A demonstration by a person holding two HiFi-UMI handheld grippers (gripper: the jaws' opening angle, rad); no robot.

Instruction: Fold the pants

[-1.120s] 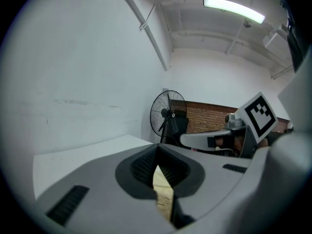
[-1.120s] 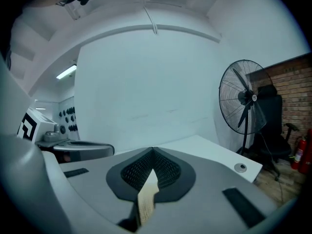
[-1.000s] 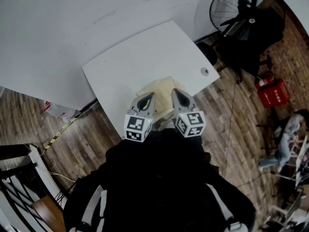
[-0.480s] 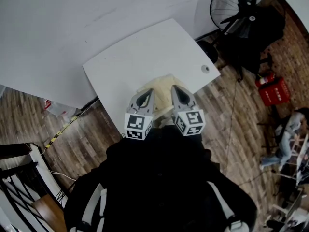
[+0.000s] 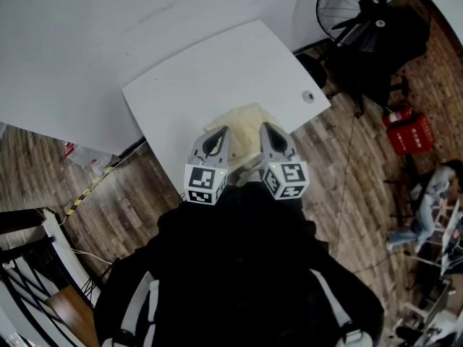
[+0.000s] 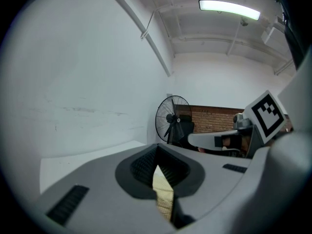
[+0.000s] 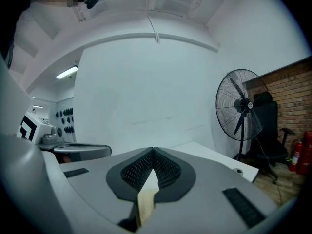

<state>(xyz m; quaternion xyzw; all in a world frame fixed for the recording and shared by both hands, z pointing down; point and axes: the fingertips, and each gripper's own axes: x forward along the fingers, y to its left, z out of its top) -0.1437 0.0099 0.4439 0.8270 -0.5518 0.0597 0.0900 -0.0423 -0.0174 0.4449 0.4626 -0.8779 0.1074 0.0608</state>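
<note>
**Two grippers, each clamped on the cream pants**

Two hand-held grippers sit side by side over the near edge of the white table [image 5: 195, 78], just in front of the person's dark sleeves. On the left, the left gripper [image 5: 219, 134] points away from the person, and its own view shows the jaws drawn together with a strip of cream fabric pinched between the ribbed pads. The pants [image 5: 242, 120] lie bunched in a small pale heap on the table's near side, running under and between both tools. To the right of that heap, the right gripper [image 5: 269, 132] stands parallel to its partner, close beside it but not touching; its jaws are likewise closed on a fold of the same cream cloth. The far part of the table is bare. Further right, beyond the table's corner, a black pedestal fan [image 5: 351, 6] stands on the wooden floor, with a red crate [image 5: 409, 132] nearer the right edge.
</note>
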